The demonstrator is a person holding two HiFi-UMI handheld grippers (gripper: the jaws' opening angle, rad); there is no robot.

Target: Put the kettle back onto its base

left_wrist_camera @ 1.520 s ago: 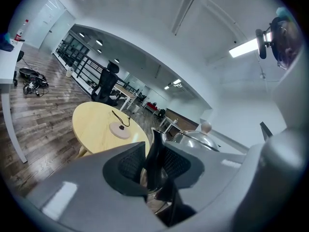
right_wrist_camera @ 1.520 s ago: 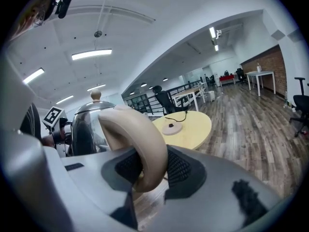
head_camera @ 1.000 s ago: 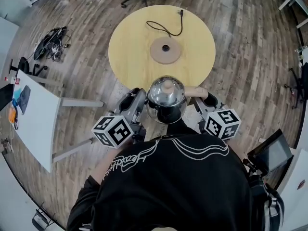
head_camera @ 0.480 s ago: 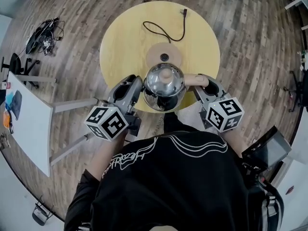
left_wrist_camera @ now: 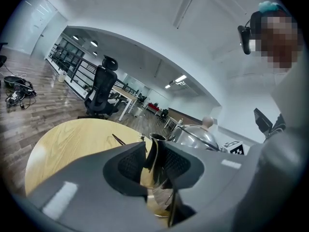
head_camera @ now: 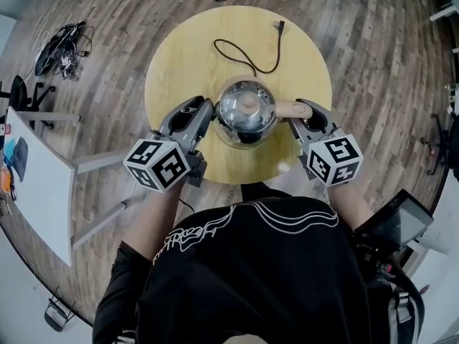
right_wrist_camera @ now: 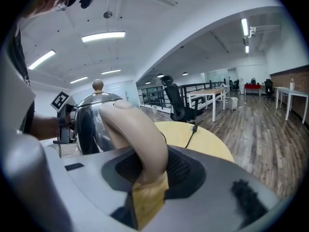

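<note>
1. My left gripper (head_camera: 208, 117) is clamped on the kettle (head_camera: 246, 110) at its spout (left_wrist_camera: 155, 153). The thin metal lip sits pinched between the two dark pads.
2. My right gripper (head_camera: 305, 113) is clenched on the beige handle (right_wrist_camera: 137, 134), which curves up from between its pads to the steel body.
3. I carry the kettle between the two tongs, upright, with the lid knob (head_camera: 247, 104) on top. It is over the round wooden table (head_camera: 186, 56), near the middle and a little toward my edge.
4. The black cord (head_camera: 247, 52) loops across the table on the far side of the kettle, with its plug near the far rim.
5. The kettle covers the spot where the cord ends. I cannot make out the base under it, or tell whether the kettle is seated.
6. A black office chair (left_wrist_camera: 104, 91) stands beyond the table on the wood floor.
</note>
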